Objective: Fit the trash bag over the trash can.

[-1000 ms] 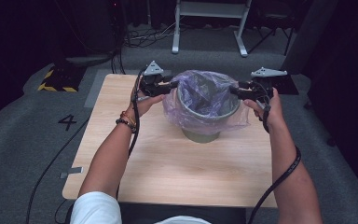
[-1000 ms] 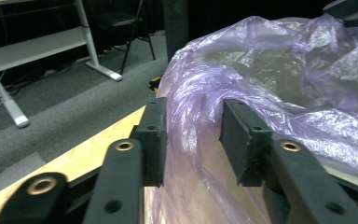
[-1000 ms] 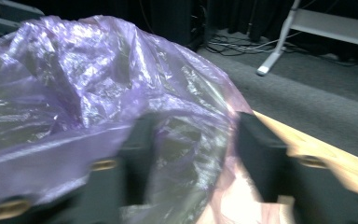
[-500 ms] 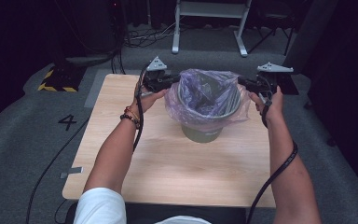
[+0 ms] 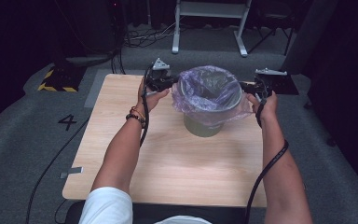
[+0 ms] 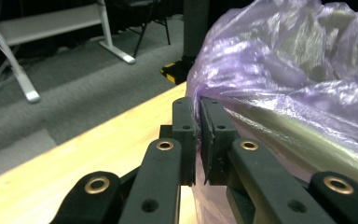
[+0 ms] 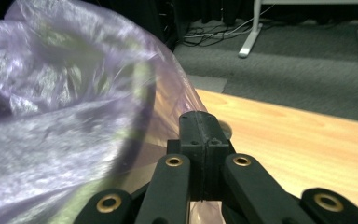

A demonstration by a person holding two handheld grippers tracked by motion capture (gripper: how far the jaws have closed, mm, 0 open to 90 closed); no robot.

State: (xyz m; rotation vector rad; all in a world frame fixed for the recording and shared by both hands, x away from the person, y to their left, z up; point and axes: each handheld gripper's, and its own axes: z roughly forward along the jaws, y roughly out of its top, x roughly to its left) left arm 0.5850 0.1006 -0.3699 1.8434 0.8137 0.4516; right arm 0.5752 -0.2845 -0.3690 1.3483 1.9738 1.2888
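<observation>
Looking down from the high view, I have the wooden table [image 5: 168,163] across the middle of the frame, and on it, above centre, the grey bin [image 5: 208,123] lined with a purple bag [image 5: 205,88]. The bag's edge is folded out over the rim and drapes down the wall on both sides. My left gripper [image 5: 171,84] sits at the bin's left edge in that frame, my right gripper [image 5: 246,87] at its right edge, so the bin stands between the two.

In the left gripper view the left gripper [image 6: 198,105] has its jaws drawn nearly together, and a fold of the purple bag [image 6: 279,60] runs into the narrow gap at their tips, so I read it as pinched. In the right gripper view the right gripper [image 7: 204,122] is fully closed; the bag [image 7: 65,116] fills the left of the frame, and film seems to be caught at the jaw tips, though blur keeps me from being sure.
</observation>
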